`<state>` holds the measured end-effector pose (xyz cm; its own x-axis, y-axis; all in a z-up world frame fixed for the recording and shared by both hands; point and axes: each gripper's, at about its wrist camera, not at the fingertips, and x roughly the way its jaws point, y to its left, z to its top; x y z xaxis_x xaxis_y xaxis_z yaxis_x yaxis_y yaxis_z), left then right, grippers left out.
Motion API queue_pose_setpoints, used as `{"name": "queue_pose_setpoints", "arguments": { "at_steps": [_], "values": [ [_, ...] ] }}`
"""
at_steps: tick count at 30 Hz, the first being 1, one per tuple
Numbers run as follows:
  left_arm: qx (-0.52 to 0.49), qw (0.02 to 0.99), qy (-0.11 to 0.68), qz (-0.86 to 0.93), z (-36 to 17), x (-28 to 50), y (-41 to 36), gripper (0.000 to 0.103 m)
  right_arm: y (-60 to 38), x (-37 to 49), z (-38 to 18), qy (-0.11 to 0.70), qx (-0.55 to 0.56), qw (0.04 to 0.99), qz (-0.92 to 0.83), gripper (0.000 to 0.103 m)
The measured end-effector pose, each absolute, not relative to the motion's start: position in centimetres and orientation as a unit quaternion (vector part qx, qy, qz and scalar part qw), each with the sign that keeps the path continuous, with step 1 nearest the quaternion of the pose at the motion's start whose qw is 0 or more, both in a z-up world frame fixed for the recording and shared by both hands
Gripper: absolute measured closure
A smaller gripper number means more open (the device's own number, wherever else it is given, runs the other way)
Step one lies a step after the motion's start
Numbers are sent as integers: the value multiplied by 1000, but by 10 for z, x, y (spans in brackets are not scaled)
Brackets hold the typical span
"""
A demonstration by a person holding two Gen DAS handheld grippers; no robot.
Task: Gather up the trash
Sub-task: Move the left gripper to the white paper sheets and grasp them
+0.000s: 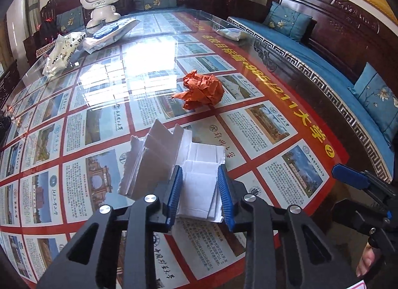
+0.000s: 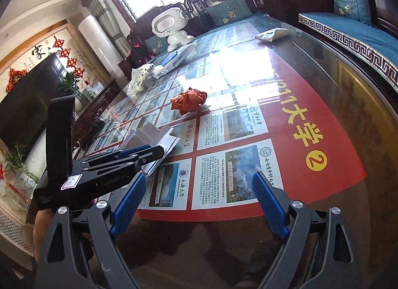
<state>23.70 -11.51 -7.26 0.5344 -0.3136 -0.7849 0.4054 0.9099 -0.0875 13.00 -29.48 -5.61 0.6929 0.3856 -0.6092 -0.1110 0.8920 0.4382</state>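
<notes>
A folded white paper (image 1: pixel 199 184) lies on the glass table top, with a creased white card (image 1: pixel 149 157) standing against its left side. My left gripper (image 1: pixel 201 172) straddles the white paper with its blue fingers on either side, partly closed, seemingly touching its edges. A crumpled orange paper ball (image 1: pixel 202 89) lies farther out on the table; it also shows in the right wrist view (image 2: pixel 189 101). My right gripper (image 2: pixel 199 182) is wide open and empty above the table's near edge, to the right of the left gripper (image 2: pixel 159 152).
A white toy robot (image 1: pixel 102 0) stands at the far end. White plastic bags (image 1: pixel 62 53) and a blue-and-white packet (image 1: pixel 109 33) lie at the far left. A small white packet (image 1: pixel 230 33) lies at the far right edge. A blue-cushioned wooden bench (image 1: pixel 323 58) runs along the right.
</notes>
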Motion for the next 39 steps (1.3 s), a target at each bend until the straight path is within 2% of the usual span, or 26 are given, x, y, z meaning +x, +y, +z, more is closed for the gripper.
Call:
{"name": "queue_pose_setpoints", "arguments": {
  "at_steps": [1, 3, 9, 25, 39],
  "values": [
    [54, 879, 430, -201, -69, 236, -112, 50, -294, 130, -56, 367, 186, 901, 138, 19],
    [50, 885, 417, -201, -60, 233, -106, 38, -292, 130, -55, 367, 184, 901, 140, 19],
    [23, 891, 408, -197, -48, 232, -85, 38, -288, 131, -54, 368, 184, 900, 144, 19],
    [-70, 889, 422, -161, -58, 253, -26, 38, -273, 129, -52, 373, 173, 899, 152, 19],
    [-91, 871, 449, -178, -79, 263, -33, 37, -268, 133, -56, 377, 169, 897, 156, 19]
  ]
}}
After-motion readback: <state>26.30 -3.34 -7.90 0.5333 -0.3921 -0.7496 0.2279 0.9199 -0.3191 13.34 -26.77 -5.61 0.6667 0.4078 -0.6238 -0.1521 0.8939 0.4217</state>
